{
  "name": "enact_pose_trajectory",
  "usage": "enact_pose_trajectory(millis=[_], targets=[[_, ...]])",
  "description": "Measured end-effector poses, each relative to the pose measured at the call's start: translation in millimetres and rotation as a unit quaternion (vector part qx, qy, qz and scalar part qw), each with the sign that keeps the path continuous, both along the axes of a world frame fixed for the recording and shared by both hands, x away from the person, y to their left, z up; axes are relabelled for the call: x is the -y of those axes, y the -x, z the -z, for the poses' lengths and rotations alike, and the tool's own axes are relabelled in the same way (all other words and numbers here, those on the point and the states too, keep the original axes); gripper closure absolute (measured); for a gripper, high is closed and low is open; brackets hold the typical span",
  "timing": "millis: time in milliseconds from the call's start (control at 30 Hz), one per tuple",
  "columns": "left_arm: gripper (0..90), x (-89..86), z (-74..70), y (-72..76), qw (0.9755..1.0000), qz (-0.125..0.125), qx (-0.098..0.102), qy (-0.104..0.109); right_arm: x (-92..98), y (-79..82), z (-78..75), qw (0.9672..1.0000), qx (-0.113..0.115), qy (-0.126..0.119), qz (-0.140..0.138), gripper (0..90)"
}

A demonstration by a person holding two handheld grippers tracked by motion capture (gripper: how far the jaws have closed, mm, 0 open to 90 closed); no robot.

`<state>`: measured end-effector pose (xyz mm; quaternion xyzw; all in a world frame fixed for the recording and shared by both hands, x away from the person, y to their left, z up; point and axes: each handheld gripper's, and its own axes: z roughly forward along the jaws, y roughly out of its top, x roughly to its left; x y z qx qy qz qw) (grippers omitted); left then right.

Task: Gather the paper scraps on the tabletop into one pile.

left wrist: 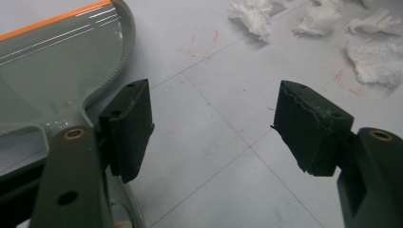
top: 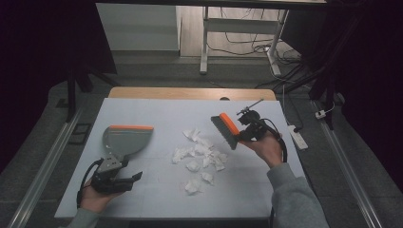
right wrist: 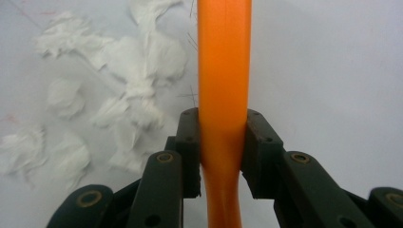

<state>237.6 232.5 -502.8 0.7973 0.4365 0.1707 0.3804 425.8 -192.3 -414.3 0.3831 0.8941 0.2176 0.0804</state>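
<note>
On top of the big white table (top: pixel 157 194), everything sits around one landmark, the pile of torn white paper bits (top: pixel 202 154) near the middle. The table is the biggest thing here, and a strip of wood shows along its far edge.

To the left of the paper pile lies the grey dustpan (top: pixel 124 141). Its orange lip faces the far side of the table. It rests flat, well apart from the paper.

Nearer to the person than the pile and well to its left, a hand holds the left gripper (top: pixel 124 179). Its two black jaws are spread wide with nothing between them. From the left gripper view, one jaw sits right beside the dustpan's handle, but I cannot tell if it touches it.

Just to the right of the pile is the small brush (top: pixel 227 129). It has an orange back and dark bristles, and it hangs tilted above the pile's right edge. The right gripper (right wrist: pixel 222 142) pinches the brush's orange handle tight, one pad on each side. The paper bits lie loose and close together below it.
</note>
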Motion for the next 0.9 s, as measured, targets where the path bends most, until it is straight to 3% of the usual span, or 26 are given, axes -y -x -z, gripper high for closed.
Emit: enact_pose_trajectory(millis=[167,400,467,533,667,733,867,900], targets=[[30.0,3.5,-1.0,-2.1,1.0,0.009,0.003,-0.002,-28.5,-29.8,0.5,0.9982,0.023,0.032,-0.045,70.8],[30.0,9.6,-0.5,-4.0,0.9997,0.023,0.001,-0.006,-70.2,-70.7,17.4,0.9895,0.03,0.092,-0.107,70.9],[30.0,8.7,-0.1,-3.9,0.9997,0.022,0.0,-0.007,-79.0,-77.2,22.5,0.988,0.025,0.096,-0.118,70.9],[30.0,6.9,-0.2,-3.7,0.9998,0.02,0.0,-0.004,-86.0,-82.0,26.5,0.9843,0.029,0.111,-0.134,70.9],[30.0,3.5,-0.5,-3.7,0.9998,0.018,0.002,0.002,-100.9,-81.8,31.7,0.9791,0.025,0.127,-0.157,70.9],[30.0,2.5,-0.2,-3.9,0.9998,0.018,0.001,0.004,-109.0,-79.8,32.7,0.9754,0.022,0.137,-0.172,70.9],[30.0,0.9,-0.3,-3.5,0.9999,0.016,0.002,0.005,-122.9,-71.9,34.0,0.9608,0.021,0.17,-0.218,71.0],[30.0,0.7,-0.4,-3.4,0.9999,0.016,0.002,0.005,-125.1,-68.6,34.0,0.9587,0.02,0.174,-0.224,71.0]])
